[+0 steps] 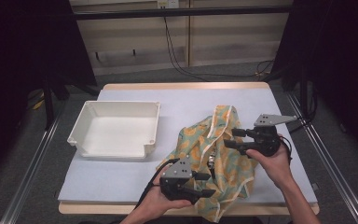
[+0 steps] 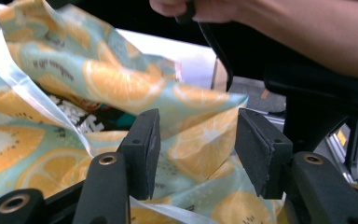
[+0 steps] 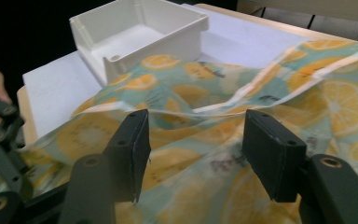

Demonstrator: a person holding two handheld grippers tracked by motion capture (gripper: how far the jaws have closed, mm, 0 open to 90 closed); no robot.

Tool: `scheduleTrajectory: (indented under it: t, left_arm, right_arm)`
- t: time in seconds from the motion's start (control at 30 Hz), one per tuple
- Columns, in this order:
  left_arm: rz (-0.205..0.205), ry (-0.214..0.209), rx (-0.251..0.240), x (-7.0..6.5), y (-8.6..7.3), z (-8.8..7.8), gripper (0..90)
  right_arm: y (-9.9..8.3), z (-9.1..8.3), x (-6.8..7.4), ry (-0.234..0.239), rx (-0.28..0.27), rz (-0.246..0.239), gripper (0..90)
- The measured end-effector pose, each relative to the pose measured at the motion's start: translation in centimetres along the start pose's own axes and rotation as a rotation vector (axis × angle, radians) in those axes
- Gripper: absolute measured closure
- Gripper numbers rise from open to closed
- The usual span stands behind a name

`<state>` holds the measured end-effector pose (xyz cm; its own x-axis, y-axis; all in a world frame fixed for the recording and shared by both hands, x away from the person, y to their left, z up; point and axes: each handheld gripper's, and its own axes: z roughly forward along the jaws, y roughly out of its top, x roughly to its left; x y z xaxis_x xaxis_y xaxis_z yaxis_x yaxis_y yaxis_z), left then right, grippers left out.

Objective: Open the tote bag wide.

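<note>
Both tongs gape over the orange-print cloth (image 1: 214, 154); white bin (image 3: 135, 35) beyond.

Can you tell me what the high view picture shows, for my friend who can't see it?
A person's two hands each hold a hand-held gripper, left and right, jaws open over a crumpled cloth with orange slices printed on it. The cloth lies on a pale table. An empty white tray sits to its left.

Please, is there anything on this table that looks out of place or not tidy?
Yes. The orange-print cloth lies crumpled in a heap, and its near corner hangs over the front edge of the table. The white bin sits upright and looks undamaged. Nothing appears spilled.
</note>
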<state>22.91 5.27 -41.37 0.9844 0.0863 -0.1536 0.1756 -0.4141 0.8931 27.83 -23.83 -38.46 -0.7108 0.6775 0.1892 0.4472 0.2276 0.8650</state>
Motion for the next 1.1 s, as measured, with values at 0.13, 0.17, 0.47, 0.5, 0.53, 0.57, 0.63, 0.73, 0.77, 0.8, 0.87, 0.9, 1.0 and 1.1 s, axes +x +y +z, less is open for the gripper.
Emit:
scheduleTrajectory:
  t: [0.13, 0.17, 0.47, 0.5, 0.53, 0.57, 0.63, 0.73, 0.77, 0.8, 0.87, 0.9, 1.0, 1.1]
  left_arm:
    - [0.001, 0.009, -0.026, 0.3, 0.5, -0.3, 44.6]
    - [0.001, 0.009, -0.026, 0.3, 0.5, -0.3, 44.6]
    - [-0.024, 0.103, -0.075, 3.0, 1.2, -1.2, 56.7]
    - [-0.036, 0.119, -0.074, 3.5, 1.2, -1.0, 54.4]
    - [-0.041, 0.143, -0.074, 3.9, 1.2, -0.8, 51.5]
    - [-0.044, 0.152, -0.070, 4.3, 1.1, -0.6, 49.4]
    - [-0.042, 0.168, -0.061, 4.6, 1.0, -0.4, 46.8]
    - [-0.057, 0.201, -0.026, 5.5, 0.8, 0.3, 43.5]
    - [-0.064, 0.201, -0.022, 5.7, 0.7, 0.6, 43.5]
    - [-0.059, 0.200, -0.017, 5.8, 0.6, 0.8, 42.4]
    - [-0.052, 0.207, -0.005, 6.0, 0.5, 1.2, 42.2]
    - [-0.056, 0.209, 0.003, 6.1, 0.4, 1.5, 42.2]
    - [-0.072, 0.206, 0.026, 6.5, -0.1, 2.0, 43.5]
    - [-0.076, 0.206, 0.031, 6.7, -0.2, 2.0, 51.5]
  right_arm:
    - [-0.3, -0.2, 1.3, 0.035, -0.002, -0.017, 50.1]
    - [-0.4, -0.1, 1.5, 0.035, 0.001, -0.024, 50.9]
    - [-1.8, 1.3, 2.7, 0.015, 0.063, -0.054, 46.7]
    - [-2.0, 1.4, 2.7, 0.009, 0.068, -0.051, 44.9]
    - [-2.1, 1.5, 2.6, -0.001, 0.071, -0.051, 42.4]
    - [-2.2, 1.6, 2.6, -0.006, 0.077, -0.049, 40.9]
    - [-2.5, 1.8, 2.6, -0.006, 0.079, -0.045, 37.6]
    - [-2.7, 2.2, 2.5, -0.015, 0.093, -0.053, 36.2]
    - [-2.8, 2.4, 2.5, -0.021, 0.102, -0.054, 35.3]
    - [-2.9, 2.6, 2.4, -0.023, 0.108, -0.049, 34.9]
    - [-3.1, 2.9, 2.3, -0.040, 0.119, -0.055, 34.9]
    - [-3.1, 2.9, 2.3, -0.040, 0.119, -0.055, 34.9]
    - [-3.4, 3.3, 2.1, -0.042, 0.116, -0.045, 36.4]
    - [-3.7, 3.4, 2.0, -0.042, 0.116, -0.040, 38.1]
